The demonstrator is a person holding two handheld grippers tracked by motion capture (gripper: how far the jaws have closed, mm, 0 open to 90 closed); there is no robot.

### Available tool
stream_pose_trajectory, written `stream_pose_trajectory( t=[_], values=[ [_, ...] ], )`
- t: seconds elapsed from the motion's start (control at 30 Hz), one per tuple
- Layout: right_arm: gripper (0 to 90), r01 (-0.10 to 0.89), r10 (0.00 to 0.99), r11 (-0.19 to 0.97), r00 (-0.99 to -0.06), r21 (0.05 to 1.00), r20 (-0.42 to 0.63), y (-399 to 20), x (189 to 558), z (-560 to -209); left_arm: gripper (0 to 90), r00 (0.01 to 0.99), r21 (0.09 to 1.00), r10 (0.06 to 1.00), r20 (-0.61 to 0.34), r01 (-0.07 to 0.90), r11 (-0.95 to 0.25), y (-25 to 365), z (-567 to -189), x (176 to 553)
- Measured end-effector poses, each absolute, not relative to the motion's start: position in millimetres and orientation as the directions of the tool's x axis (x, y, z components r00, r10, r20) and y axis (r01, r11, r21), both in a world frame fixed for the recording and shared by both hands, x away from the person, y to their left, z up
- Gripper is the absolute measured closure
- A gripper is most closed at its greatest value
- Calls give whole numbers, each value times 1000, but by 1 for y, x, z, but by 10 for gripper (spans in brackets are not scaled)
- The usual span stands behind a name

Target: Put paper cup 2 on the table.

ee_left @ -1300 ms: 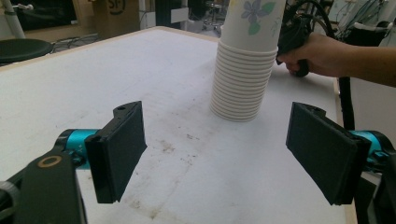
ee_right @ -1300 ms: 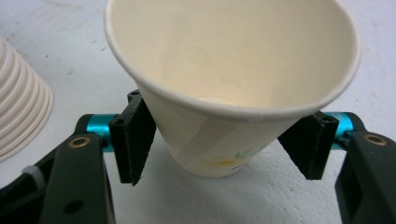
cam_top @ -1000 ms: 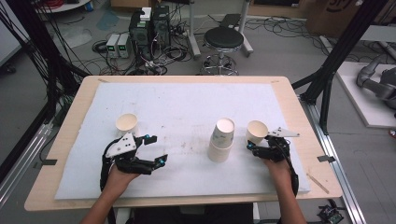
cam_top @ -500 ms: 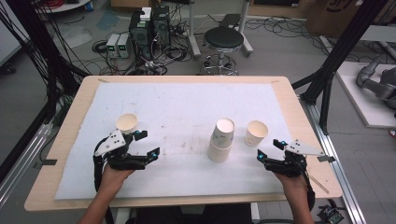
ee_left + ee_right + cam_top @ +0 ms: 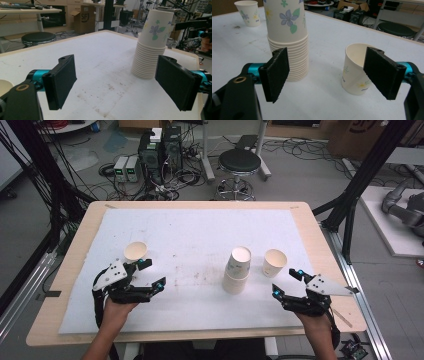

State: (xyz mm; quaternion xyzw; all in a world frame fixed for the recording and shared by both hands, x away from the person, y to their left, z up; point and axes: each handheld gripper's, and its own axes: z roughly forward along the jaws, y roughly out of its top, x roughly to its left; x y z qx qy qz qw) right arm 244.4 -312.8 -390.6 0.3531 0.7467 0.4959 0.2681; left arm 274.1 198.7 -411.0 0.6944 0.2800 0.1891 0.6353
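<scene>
A stack of flowered paper cups (image 5: 238,269) (image 5: 153,42) (image 5: 288,37) stands right of the table's middle. One single cup (image 5: 274,262) (image 5: 355,72) stands upright just right of the stack. Another single cup (image 5: 135,252) (image 5: 249,13) stands at the left. My left gripper (image 5: 151,274) (image 5: 117,82) is open, empty, just in front of the left cup and aimed toward the stack. My right gripper (image 5: 286,281) (image 5: 329,75) is open and empty, a short way in front of the right cup, apart from it.
A white sheet (image 5: 200,235) covers most of the wooden table (image 5: 200,206). Beyond the far edge stand a black stool (image 5: 239,162) and computer boxes with cables (image 5: 160,150). Black frame posts (image 5: 360,180) rise at the table's right side.
My right gripper let go of the right cup and drew back toward the front right. My left gripper also pulled back a little from the left cup. The cups stayed put.
</scene>
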Motion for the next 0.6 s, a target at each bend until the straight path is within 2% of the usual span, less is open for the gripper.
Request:
stream_pose_trajectory(
  t=[0.6],
  values=[
    [214, 238, 779, 269, -623, 933, -65, -309, 241, -386, 174, 769, 990, 634, -81, 135, -37, 199, -410, 269]
  ],
)
